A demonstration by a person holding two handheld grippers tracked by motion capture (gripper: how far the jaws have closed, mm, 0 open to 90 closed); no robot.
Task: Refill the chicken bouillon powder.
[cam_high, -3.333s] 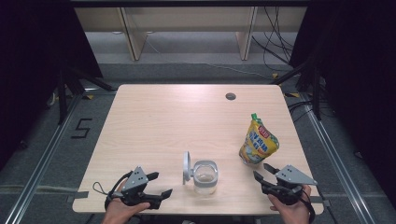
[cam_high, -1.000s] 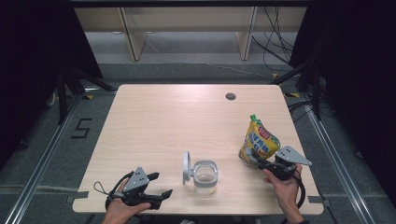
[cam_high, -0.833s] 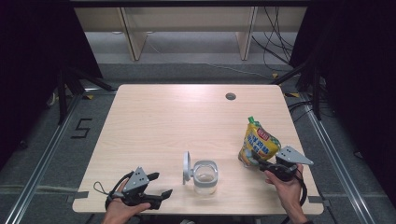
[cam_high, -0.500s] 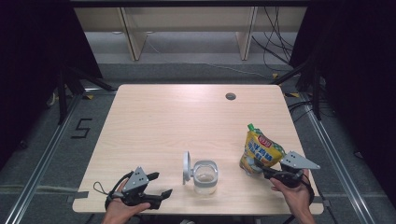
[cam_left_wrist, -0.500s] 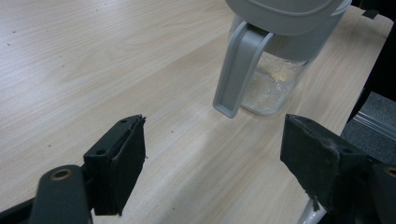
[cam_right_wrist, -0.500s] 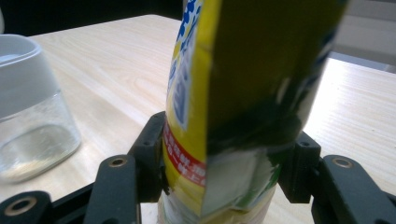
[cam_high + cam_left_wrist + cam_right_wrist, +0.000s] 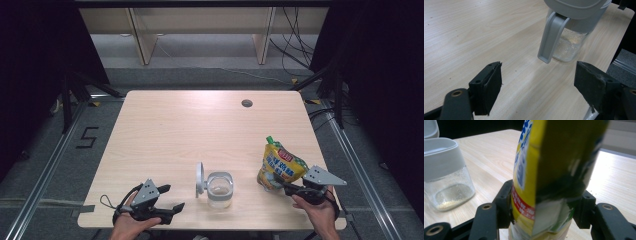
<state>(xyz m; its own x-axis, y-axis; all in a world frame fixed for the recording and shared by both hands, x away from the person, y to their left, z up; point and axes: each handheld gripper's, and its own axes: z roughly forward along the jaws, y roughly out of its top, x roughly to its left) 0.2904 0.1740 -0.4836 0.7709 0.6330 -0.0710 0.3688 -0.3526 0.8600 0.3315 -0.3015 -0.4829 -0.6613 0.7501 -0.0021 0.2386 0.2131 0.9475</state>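
The right claw (image 7: 286,186) has its jaws clamped on the lower part of the yellow stand-up refill pouch with the green spout (image 7: 280,165), pads pressing in from both sides; that shows best in the right gripper view, where the pouch (image 7: 544,170) rises straight up between the black jaws. The pouch sits near the front right corner of the light wooden surface (image 7: 200,125), its long axis roughly upright and leaning a bit toward the back, spout on top; the clear plastic jar with the grey flip lid swung open (image 7: 219,189) stands to its left along the front edge, near but not touching. So the likely pour goes leftward from the right claw, and that hand is clearly the closer one; the jar's mouth is open and faces up. The left claw (image 7: 167,212) rests wide open and empty by the front left part of the surface, jar (image 7: 567,37) just ahead of it; plenty of bare room behind and between, though the front edge is close.
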